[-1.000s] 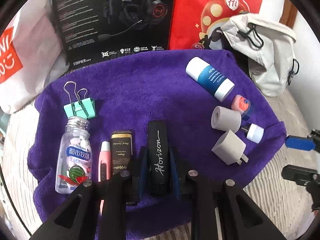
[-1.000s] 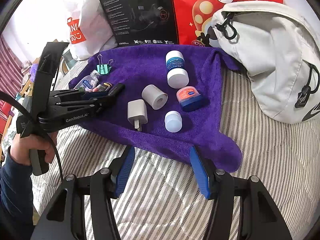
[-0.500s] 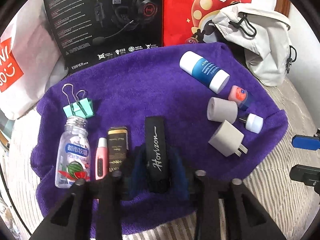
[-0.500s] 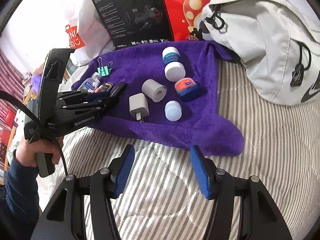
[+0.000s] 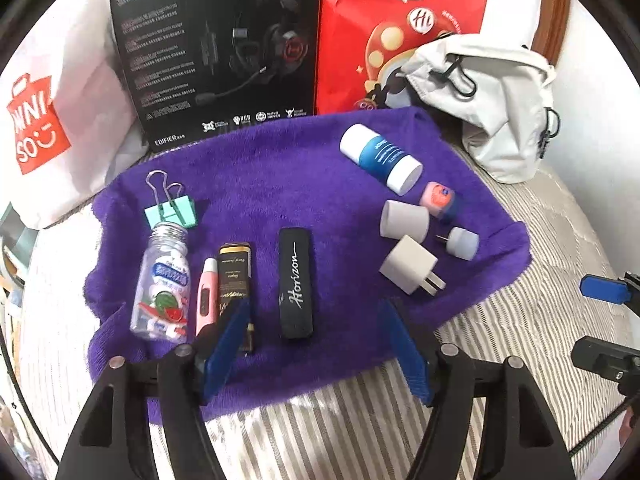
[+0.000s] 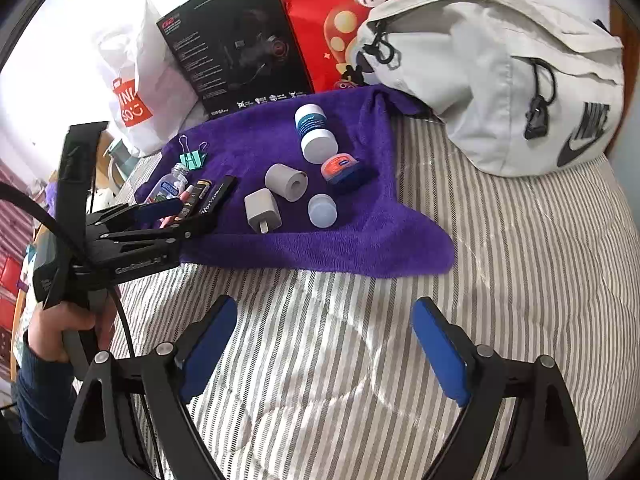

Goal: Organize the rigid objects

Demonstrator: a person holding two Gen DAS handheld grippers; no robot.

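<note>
On the purple towel (image 5: 280, 184) a row is forming along the near-left edge: a clear mint bottle (image 5: 162, 280), a pink tube (image 5: 207, 292), a black-and-gold lighter-like case (image 5: 234, 276) and the black "Horizon" case (image 5: 296, 284), all lying parallel with long sides facing each other, presumably so like shapes sit together. The Horizon case lies free on the towel, just beyond the left gripper (image 5: 316, 344), whose blue pads are spread wide with nothing between them. A teal binder clip (image 5: 172, 210) sits behind the bottle. Toward the right edge, unsorted things cluster loosely: a blue-and-white bottle (image 5: 380, 154), a red-lidded tin (image 5: 438, 198), a grey roll (image 5: 404, 220), a white charger plug (image 5: 410, 266) and a small white cap (image 5: 464, 242). The right gripper (image 6: 320, 344) hangs released over the striped bedding (image 6: 480, 260), well short of the towel, probably placed to reach that cluster.
</note>
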